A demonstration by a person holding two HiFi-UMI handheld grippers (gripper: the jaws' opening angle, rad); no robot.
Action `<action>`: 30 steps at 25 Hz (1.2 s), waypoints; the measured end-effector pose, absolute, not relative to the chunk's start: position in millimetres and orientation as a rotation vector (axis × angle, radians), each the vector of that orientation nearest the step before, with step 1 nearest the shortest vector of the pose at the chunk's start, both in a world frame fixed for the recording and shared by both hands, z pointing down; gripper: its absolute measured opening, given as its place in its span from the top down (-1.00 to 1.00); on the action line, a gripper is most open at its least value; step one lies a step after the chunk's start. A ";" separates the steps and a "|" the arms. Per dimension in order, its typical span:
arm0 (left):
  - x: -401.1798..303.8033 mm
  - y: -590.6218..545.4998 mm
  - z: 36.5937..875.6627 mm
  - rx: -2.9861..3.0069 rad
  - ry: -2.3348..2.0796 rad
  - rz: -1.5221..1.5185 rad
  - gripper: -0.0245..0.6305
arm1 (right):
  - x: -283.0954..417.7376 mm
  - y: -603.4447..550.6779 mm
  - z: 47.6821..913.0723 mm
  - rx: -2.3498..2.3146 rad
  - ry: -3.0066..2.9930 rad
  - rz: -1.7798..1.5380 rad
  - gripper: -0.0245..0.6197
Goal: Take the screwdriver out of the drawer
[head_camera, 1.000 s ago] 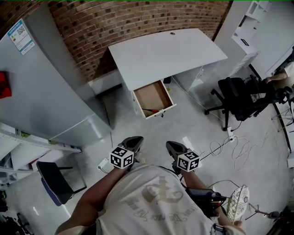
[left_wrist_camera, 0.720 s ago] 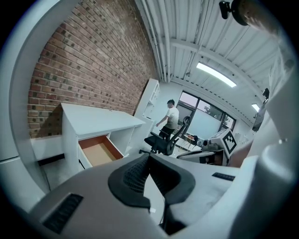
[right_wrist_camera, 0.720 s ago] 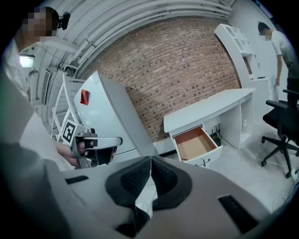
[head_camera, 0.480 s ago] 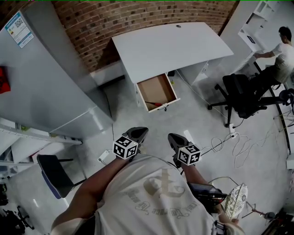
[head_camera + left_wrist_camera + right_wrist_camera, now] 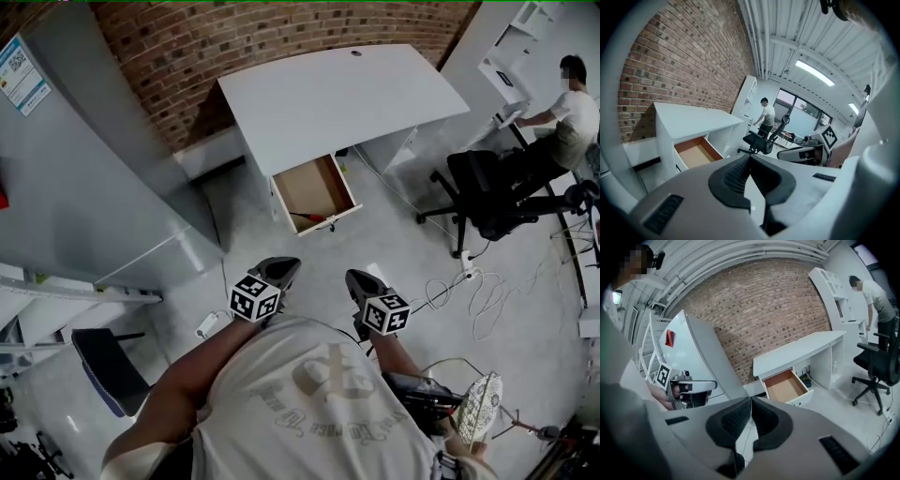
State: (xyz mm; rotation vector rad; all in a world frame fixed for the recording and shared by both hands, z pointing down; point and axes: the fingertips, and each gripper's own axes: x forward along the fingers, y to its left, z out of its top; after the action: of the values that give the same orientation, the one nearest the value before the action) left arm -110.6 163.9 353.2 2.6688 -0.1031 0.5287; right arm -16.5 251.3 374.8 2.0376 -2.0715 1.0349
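The pads [image 5: 733, 177] of the left gripper [image 5: 284, 268] meet at their tips, with nothing between them. The right gripper [image 5: 355, 279] is the same: its pads [image 5: 731, 420] are together at the tips and hold nothing. Both grippers hang side by side, close in front of the person's chest and above the floor [image 5: 375, 244], and both point toward the desk [image 5: 337, 94].

The drawer [image 5: 309, 186] stands pulled out under the left part of the desk, well apart from both grippers. The screwdriver [image 5: 315, 218] lies inside it, at the front, just behind the front wall, with its red handle toward the right corner. Only the head view looks down on it. The two gripper views look at the drawer from low and from the side, so they show its brown inner walls and bottom only.

Each gripper view shows the other gripper beside it with the marker cube on top. The left gripper view also shows the ceiling with long lamps [image 5: 814, 72], which the head view cannot see. A brick wall [image 5: 234, 37] is behind the desk. To the right stands a black chair [image 5: 487, 192], and another person [image 5: 567, 108] is at a white shelf behind it. Cables [image 5: 478, 291] lie on the floor near the chair.
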 end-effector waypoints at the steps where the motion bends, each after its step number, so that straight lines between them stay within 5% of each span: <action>1: -109.4 161.6 353.8 2.669 -0.094 0.531 0.86 | -15.4 249.5 375.6 2.045 -2.062 1.036 0.85; 30: -106.7 106.5 367.9 2.629 -0.058 0.534 0.86 | -8.9 202.8 389.4 2.088 -1.935 1.076 0.85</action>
State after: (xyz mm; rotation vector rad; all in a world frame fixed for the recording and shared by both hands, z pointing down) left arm -106.7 106.5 367.9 2.6291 -0.0582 0.5342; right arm -8.9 202.8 389.4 2.0881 -1.9347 1.0759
